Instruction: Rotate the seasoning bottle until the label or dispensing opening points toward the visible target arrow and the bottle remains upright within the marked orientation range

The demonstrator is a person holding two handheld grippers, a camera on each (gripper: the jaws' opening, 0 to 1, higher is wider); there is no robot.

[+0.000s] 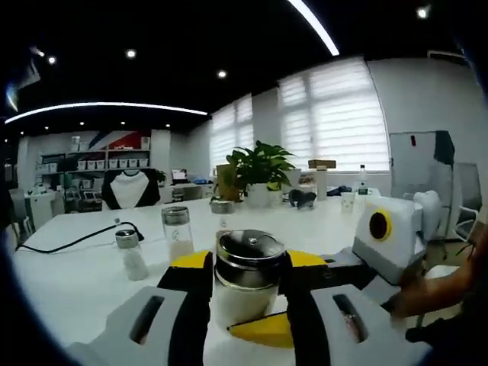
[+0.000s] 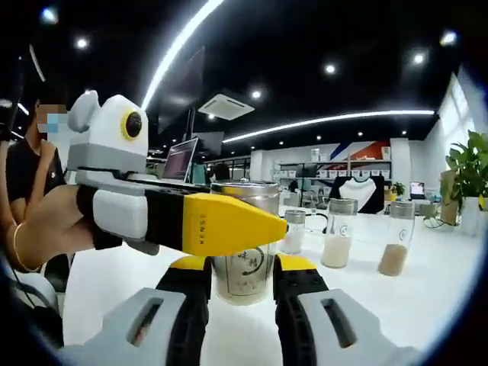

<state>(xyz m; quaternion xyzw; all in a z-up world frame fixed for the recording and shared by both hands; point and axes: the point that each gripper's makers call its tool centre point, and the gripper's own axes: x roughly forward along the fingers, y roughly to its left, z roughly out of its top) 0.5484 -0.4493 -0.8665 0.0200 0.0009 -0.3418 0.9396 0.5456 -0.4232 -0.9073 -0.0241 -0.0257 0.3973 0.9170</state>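
While the seasoning bottle (image 1: pixel 248 280) stands upright on the white table (image 1: pixel 84 274), the left gripper (image 1: pixel 245 305) and the right gripper (image 2: pixel 242 293) both squeeze its sides.

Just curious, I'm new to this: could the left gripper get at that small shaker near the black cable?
Probably not right now: the left gripper has its jaws around the seasoning bottle. The small shaker stands unobstructed on the table.

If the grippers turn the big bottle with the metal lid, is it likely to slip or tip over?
The bottle has smooth glass walls, so it may slip somewhat between the jaws. It looks wide and squat, so tipping seems unlikely. Its lid is shiny metal, which probably adds some top weight. The left gripper and right gripper both flank it, which should steady it.
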